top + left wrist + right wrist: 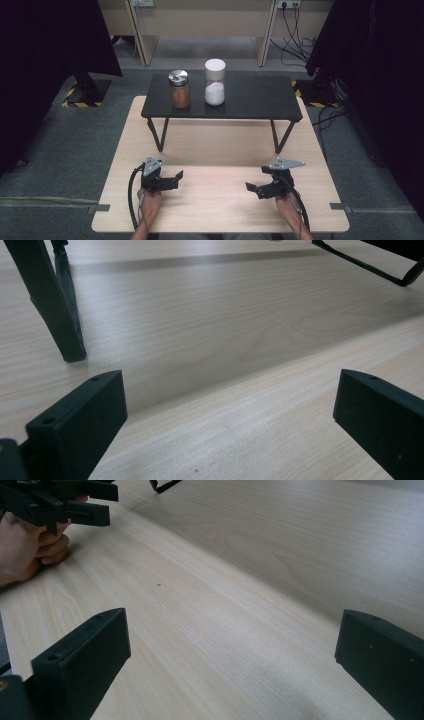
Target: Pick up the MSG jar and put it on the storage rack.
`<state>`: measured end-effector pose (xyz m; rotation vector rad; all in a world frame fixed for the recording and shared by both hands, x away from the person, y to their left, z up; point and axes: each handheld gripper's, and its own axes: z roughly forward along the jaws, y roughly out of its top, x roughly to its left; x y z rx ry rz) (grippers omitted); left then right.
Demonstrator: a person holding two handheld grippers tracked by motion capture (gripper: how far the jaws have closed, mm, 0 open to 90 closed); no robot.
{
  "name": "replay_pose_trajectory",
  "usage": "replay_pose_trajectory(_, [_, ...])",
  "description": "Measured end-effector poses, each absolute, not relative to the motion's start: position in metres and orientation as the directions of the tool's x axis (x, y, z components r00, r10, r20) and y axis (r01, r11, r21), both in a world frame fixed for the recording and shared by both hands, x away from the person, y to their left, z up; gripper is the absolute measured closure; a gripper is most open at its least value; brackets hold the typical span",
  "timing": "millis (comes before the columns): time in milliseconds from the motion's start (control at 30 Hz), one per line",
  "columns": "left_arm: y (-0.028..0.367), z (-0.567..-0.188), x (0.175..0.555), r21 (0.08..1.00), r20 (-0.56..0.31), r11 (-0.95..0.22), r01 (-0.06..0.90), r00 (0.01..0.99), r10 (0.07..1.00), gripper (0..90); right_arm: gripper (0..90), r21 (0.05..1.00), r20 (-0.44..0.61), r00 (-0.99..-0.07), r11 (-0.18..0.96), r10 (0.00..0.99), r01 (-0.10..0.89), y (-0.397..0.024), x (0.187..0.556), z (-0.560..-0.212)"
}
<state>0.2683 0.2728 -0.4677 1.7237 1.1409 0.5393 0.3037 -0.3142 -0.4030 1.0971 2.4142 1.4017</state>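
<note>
A grey carpeted room with dark curtains at either side; in front of me a pale wooden table (220, 210), and on its far half a low black stand (250, 100) on thin legs; I judge this to be the very start, both tools parked at the near edge and nothing taken up. My left gripper (172, 180) rests low over the wood, jaws spread wide with bare tabletop between them in the left gripper view; my right gripper (256, 190) is the same, wide apart and holding nothing, and both point inward toward each other. On the stand sit the brown jar (180, 90) with its silver lid and, just beside it to the right, the white jar (215, 82) with a white cap; both upright, not touching. They lie well apart from my grippers, up and forward, the brown jar nearer the left one's side. The next move, I think, calls for lifting a gripper above the stand's edge and reaching forward, jaws kept wide enough to straddle a jar.
</note>
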Motion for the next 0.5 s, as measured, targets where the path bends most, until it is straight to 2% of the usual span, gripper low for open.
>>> replay_pose_trajectory(500, [0.2726, -0.4676, 0.2683, 0.888, -0.138, -0.098, 0.449, 0.464, 0.875, 0.0, 1.4, 0.805, 0.231, -0.722, 0.289, 0.653, 0.519, -0.3162, 0.3029, -0.4032])
